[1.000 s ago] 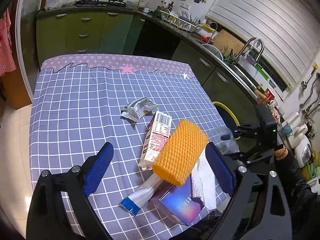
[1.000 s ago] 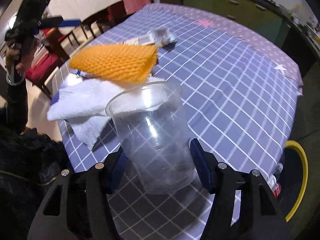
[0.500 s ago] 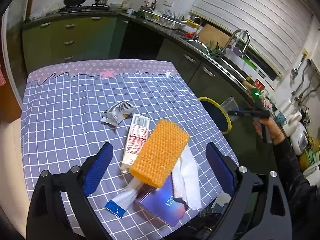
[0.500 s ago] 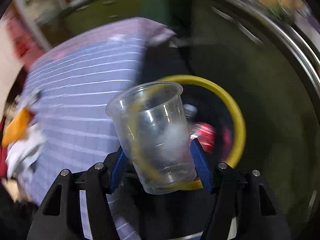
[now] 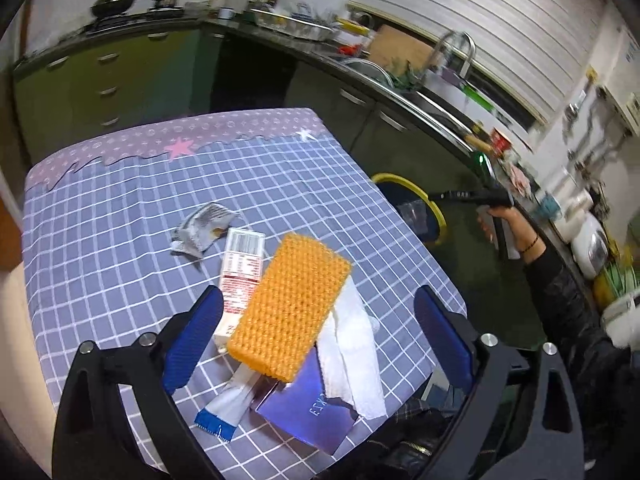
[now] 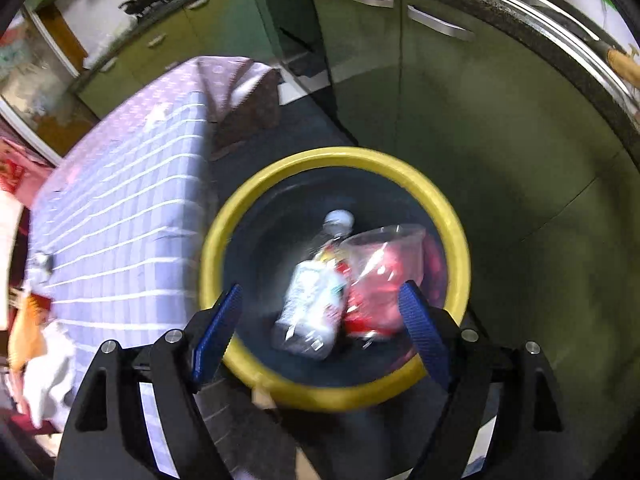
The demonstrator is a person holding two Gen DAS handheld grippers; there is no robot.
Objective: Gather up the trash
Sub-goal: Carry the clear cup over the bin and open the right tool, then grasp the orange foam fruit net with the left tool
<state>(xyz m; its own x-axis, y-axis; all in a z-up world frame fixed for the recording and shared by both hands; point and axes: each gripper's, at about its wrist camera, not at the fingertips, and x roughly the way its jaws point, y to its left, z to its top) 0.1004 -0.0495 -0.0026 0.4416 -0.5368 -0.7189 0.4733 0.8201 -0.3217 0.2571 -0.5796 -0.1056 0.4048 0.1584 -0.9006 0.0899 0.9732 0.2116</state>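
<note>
Right gripper (image 6: pixel 320 312): over the bin (image 6: pixel 248 208), pointing down into it. Jaws just opened and there's nothing between them now.
Cup (image 6: pixel 384 264): clear plastic one, lying in the bin against a bottle (image 6: pixel 316 292).
Left gripper (image 5: pixel 316 336): wide open, empty, above the table (image 5: pixel 120 220) edge farthest from the bin's far side.
Next trash: orange sponge (image 5: pixel 288 308) heap sits right between the left jaws, long axis running away from the gripper toward the bin.
Nearer hand: left, easily, I'd say.
</note>
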